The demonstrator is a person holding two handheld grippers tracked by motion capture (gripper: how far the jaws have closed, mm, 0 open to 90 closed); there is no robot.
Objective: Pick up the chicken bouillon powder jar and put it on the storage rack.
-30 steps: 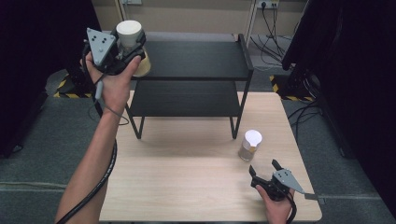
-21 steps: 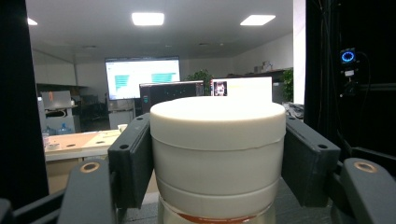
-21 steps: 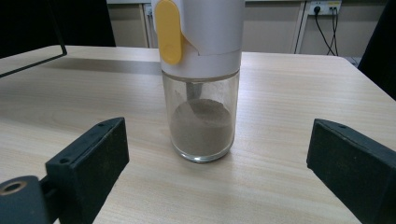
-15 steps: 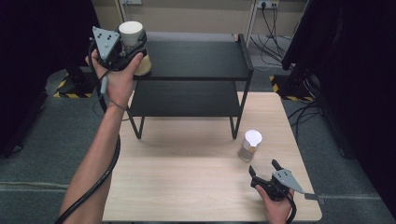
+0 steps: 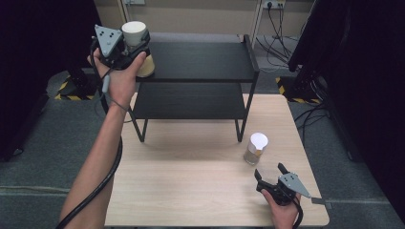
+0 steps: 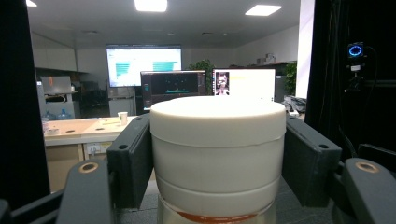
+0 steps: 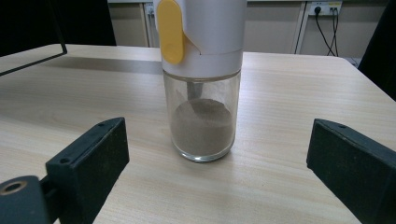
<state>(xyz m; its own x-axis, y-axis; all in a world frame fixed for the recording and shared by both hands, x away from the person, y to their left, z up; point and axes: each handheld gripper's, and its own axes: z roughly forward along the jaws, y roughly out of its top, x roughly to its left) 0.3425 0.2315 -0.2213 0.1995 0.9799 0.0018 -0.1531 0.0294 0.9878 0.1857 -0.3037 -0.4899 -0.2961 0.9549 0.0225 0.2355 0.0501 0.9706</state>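
My left tongs (image 5: pixel 135 44) are clamped on a jar (image 5: pixel 135 38) w/ a white lid; in the left gripper view both black pads (image 6: pixel 133 161) press flat vs the lid (image 6: pixel 218 140), one each side, jar upright. Below the lid I see a strip of clear glass w/ something orange-brown inside. In the high view the jar sits at the left end of the black shelf's (image 5: pixel 205 59) top tier; can't tell if its base touches the tier. My left hand (image 5: pixel 119 78) wraps the tongs' body from below, cable trailing down along the forearm.

My right tongs (image 5: pixel 271 174) are spread wide, nothing betw. them, held low over the wooden surface (image 5: pixel 191 186). Just ahead of them stands a 2nd jar (image 7: pixel 201 79), upright on the surface: white cap w/ yellow tab, clear glass, brown powder at the bottom. Pads (image 7: pixel 91 154) are clear of it on both sides. Shelf stands further off, beyond that jar.
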